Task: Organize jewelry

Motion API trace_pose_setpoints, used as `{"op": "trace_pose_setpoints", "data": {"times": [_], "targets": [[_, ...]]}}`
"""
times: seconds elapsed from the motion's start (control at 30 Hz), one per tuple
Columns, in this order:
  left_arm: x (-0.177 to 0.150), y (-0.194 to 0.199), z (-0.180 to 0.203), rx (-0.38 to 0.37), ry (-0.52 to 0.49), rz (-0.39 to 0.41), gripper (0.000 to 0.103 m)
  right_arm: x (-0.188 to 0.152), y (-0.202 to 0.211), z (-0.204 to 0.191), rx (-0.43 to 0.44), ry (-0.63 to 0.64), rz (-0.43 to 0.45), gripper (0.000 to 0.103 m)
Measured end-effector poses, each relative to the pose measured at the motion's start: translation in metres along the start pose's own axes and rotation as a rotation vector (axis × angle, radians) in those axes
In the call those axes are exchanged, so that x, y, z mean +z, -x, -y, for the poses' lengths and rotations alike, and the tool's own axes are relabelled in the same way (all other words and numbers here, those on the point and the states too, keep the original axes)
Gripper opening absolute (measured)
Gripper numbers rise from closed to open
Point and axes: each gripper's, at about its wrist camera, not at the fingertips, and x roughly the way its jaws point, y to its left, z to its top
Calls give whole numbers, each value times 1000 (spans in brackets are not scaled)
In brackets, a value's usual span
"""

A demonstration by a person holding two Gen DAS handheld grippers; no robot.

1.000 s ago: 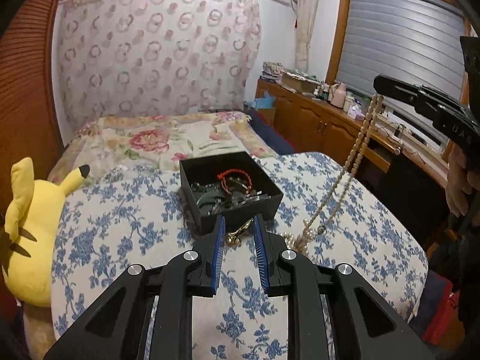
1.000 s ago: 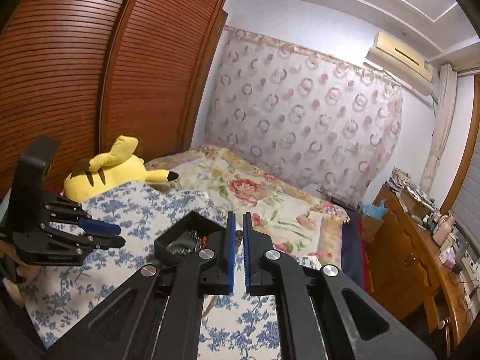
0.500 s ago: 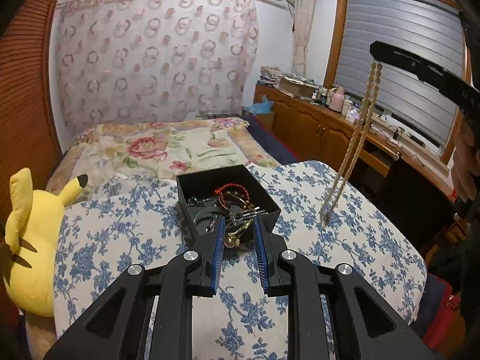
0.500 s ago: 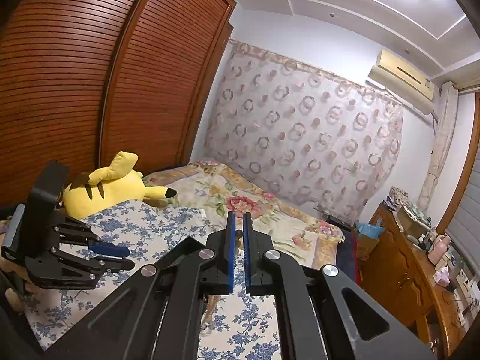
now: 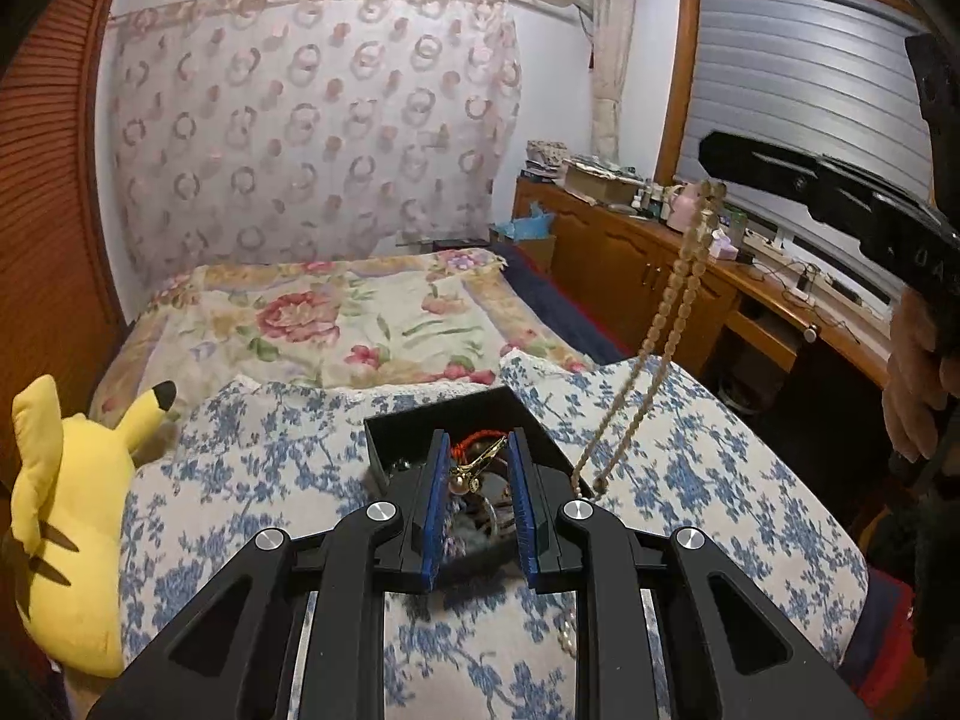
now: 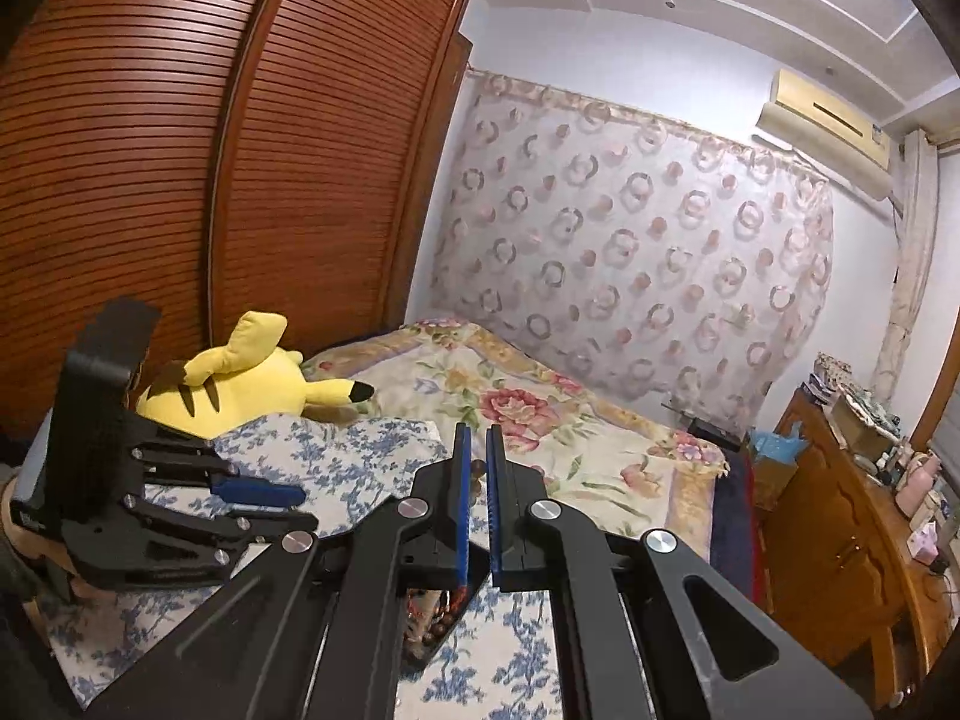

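Note:
A black jewelry box [image 5: 393, 433] with several pieces inside sits on the blue-flowered cloth [image 5: 264, 480]. My left gripper [image 5: 477, 450] is shut on a gold earring [image 5: 468, 471] and holds it over the box. My right gripper [image 6: 475, 450] is shut on a long beige bead necklace [image 5: 672, 300], which hangs from it in the left wrist view; its lower end [image 5: 591, 477] reaches down by the box's right edge. In the right wrist view part of the box [image 6: 441, 618] shows below the fingers, and the left gripper [image 6: 282, 507] is at left.
A yellow plush toy [image 5: 66, 510] lies at the cloth's left edge. A flowered bedspread [image 5: 336, 312] lies behind the box. A wooden cabinet [image 5: 648, 264] with clutter stands at right. A few pearls [image 5: 567, 636] lie on the cloth near the left gripper.
The left gripper has moved forward with the earring, from in front of the box to over it. The right gripper has lifted the necklace off the cloth and carried it toward the box.

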Motion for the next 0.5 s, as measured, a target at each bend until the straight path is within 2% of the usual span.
{"op": "trace_pose_setpoints", "data": {"times": [0.23, 0.5], "targets": [[9, -32, -9, -5, 7, -33, 18, 6, -33, 14, 33, -38, -3, 6], [8, -63, -20, -16, 35, -74, 18, -17, -71, 18, 58, -60, -67, 6]]}}
